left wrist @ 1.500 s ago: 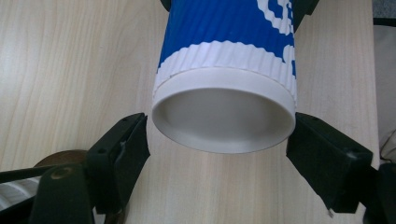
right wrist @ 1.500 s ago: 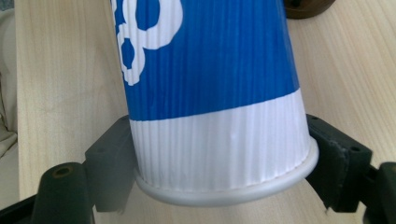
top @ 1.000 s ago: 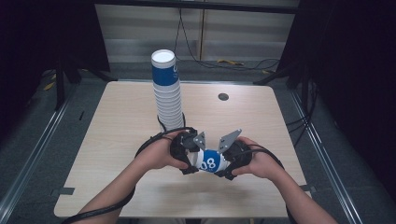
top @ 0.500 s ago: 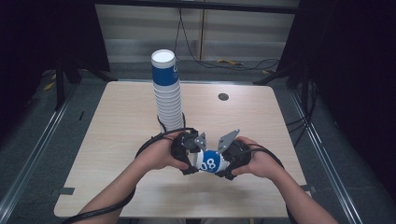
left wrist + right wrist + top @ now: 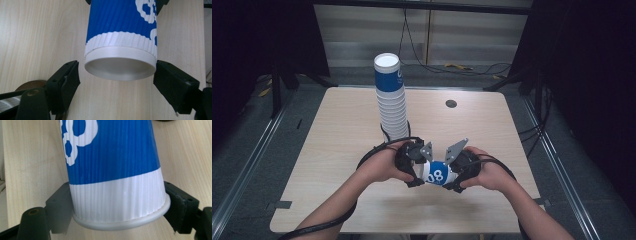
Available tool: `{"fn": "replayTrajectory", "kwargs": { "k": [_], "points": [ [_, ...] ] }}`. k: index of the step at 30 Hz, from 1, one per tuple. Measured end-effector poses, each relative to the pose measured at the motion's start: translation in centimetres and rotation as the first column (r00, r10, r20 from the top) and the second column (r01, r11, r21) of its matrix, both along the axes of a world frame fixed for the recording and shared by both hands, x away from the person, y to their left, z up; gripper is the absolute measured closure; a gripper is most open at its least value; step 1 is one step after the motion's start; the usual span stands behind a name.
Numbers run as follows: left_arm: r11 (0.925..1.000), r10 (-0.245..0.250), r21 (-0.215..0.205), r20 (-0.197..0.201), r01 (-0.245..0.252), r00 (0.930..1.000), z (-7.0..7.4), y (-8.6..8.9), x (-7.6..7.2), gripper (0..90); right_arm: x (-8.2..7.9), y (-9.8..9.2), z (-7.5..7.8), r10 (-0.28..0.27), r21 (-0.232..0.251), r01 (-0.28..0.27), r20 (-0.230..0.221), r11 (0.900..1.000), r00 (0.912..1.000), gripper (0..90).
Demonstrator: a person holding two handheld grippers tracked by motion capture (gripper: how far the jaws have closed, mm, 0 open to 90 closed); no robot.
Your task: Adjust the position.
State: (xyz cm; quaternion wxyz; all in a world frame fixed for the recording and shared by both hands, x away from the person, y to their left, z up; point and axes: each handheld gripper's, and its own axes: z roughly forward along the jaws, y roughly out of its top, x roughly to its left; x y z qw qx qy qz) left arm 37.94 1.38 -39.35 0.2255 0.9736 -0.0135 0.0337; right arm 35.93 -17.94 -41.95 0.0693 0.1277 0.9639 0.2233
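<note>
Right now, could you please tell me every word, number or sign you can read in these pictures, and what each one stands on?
"08": white figures on the blue wall of the cup held between the two claws, read in the high view.
Part of those white figures shows in both gripper views, cut off and unreadable there.
A white mark on the top cup of the stack: too small to read.

A pale wooden table with rounded corners is set on a grey floor, where metal rails are laid along both sides. Beyond the jaws, a grey panelled wall is seen, with cables hung across it. Dark surroundings are seen at both sides.
</note>
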Motion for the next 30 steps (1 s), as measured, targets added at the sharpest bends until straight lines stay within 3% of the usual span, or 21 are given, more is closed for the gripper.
{"fn": "replayTrajectory", "kwargs": {
  "k": [20, 30],
  "points": [
    [0.9998, -0.017, 0.012, -0.016, 0.017, 0.9997, -0.2, -0.8, 0.0, 20.5, 0.0, 0.2, 0.1, -0.003, -0.026, 0.002, -0.012, 1.0, 0.9999, 20.0],
    [0.9996, -0.016, 0.025, -0.018, 0.016, 0.9997, -0.4, -1.2, 0.0, 21.2, 0.0, 0.8, 0.0, 0.026, -0.033, -0.026, -0.007, 0.999, 0.9996, 19.9]
  ]
}}
